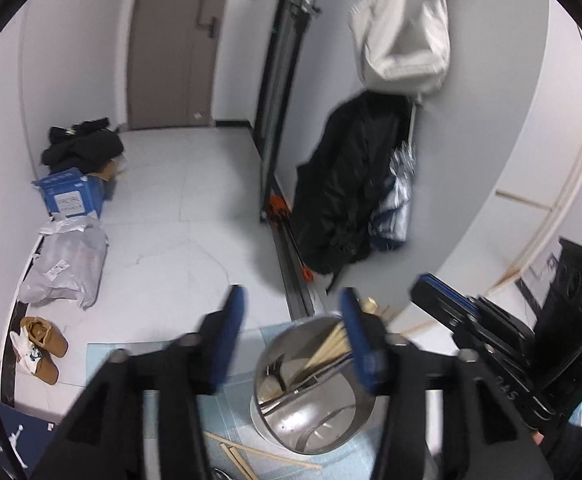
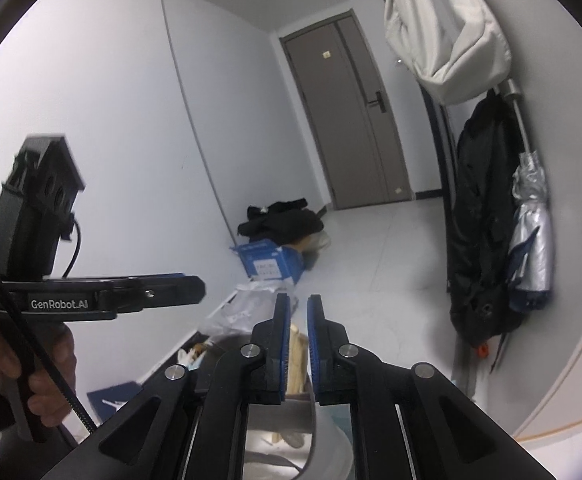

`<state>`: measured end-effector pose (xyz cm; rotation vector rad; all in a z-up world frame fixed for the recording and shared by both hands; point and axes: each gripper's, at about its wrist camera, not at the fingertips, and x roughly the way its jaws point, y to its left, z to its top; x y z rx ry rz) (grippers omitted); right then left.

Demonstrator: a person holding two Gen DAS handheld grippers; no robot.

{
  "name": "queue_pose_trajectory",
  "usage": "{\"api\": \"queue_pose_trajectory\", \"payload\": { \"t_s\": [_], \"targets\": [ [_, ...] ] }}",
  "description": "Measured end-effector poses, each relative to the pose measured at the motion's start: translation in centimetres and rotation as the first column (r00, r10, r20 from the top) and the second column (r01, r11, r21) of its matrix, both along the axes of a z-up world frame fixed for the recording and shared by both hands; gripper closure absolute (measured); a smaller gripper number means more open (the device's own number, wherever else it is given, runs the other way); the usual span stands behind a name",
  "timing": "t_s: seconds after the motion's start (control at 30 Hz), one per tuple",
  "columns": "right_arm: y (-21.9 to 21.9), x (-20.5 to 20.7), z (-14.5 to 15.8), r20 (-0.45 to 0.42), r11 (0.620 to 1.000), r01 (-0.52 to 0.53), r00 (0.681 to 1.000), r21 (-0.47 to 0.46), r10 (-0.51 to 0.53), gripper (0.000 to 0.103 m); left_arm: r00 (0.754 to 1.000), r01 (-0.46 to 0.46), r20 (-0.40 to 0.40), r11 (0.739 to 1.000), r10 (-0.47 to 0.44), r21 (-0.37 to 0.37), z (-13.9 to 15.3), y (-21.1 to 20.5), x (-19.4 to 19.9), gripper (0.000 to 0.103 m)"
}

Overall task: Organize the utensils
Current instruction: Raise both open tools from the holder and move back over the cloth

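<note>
Left gripper [image 1: 291, 332] was open, nothing between its jaws, above the steel cup [image 1: 311, 384] on a pale blue mat [image 1: 227, 436]. Right gripper [image 2: 299, 320] stood slightly parted, not clamping anything. White tiled floor [image 1: 195, 200], grey door [image 2: 347, 120] beyond. Chopsticks [image 1: 331, 348] and what looked like a fork stood in the cup; loose chopsticks [image 1: 243, 456] on the mat ran out of view.

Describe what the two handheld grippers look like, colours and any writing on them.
Both are black plastic with blue pads lining the jaws and silver pivot bolts. The left gripper, seen from the right wrist view, carries white "GenRobot.AI" lettering and a black cable. The right gripper looks the same.
</note>
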<state>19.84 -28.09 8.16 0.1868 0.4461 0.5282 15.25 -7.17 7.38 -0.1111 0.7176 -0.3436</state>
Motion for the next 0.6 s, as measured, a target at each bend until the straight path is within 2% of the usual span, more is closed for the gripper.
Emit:
{"api": "queue_pose_trajectory", "payload": {
  "t_s": [0.03, 0.1, 0.2, 0.33, 0.6],
  "targets": [
    [-0.2, -0.4, 0.5, 0.003, 1.0, 0.005, 1.0, -0.001, -0.005, 0.086, 1.0, -0.019, 0.007, 1.0, 0.019, -0.003, 0.3, 0.1, -0.3, 0.043],
    [-0.3, -1.0, 1.2, 0.013, 1.0, 0.015, 1.0, -0.005, -0.015, 0.08, 0.998, -0.052, 0.02, 0.999, 0.052, -0.008, 0.6, 0.5, -0.7, 0.042],
    [-0.6, -2.4, 2.3, 0.028, 1.0, 0.028, 0.999, -0.004, -0.028, 0.073, 0.994, -0.101, 0.035, 0.995, 0.101, -0.002, 1.2, 0.7, -1.4, 0.035],
    [-0.4, -4.2, 3.5, 0.055, 0.999, 0.025, 0.998, -0.023, -0.024, 0.068, 0.983, -0.17, 0.063, 0.985, 0.17, -0.014, 2.1, 1.4, -2.7, 0.02],
    [0.5, -7.2, 5.0, 0.075, 0.999, 0.024, 0.997, -0.022, -0.022, 0.049, 0.96, -0.256, 0.107, 0.966, 0.257, -0.019, 2.8, 2.3, -5.8, 0.014]
  ]
}}
